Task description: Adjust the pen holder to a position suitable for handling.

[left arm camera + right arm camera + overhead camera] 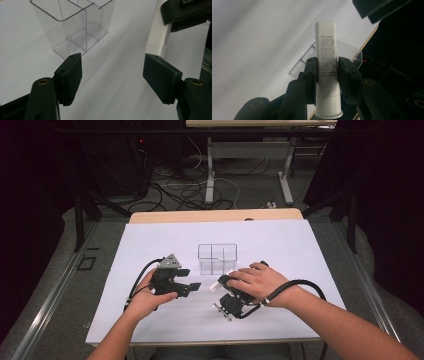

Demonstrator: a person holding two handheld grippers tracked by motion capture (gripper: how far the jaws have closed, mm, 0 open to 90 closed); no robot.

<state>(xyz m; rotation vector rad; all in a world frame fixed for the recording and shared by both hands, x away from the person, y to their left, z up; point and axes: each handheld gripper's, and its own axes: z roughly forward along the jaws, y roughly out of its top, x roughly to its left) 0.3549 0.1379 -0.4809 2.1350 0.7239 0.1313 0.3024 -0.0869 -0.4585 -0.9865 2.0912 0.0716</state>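
A clear plastic container (217,257) with inner dividers stands upright in the middle of the white sheet. In front of it my right gripper (223,282) is shut on a white glue stick (215,288). The right gripper view has the stick (325,37) clamped between the jaws of the right gripper (327,68), printed text facing the camera, container (345,48) behind it. My left gripper (192,287) is open just left of the stick. In the left gripper view, the left gripper (112,75) has nothing between its jaws, the container (75,25) is ahead-left and the stick (157,40) ahead-right.
The white sheet (280,245) covers most of the wooden table (215,215). Beyond the far edge lie floor cables (185,195) and the legs of another table (210,175). Metal rails (55,295) run along both sides.
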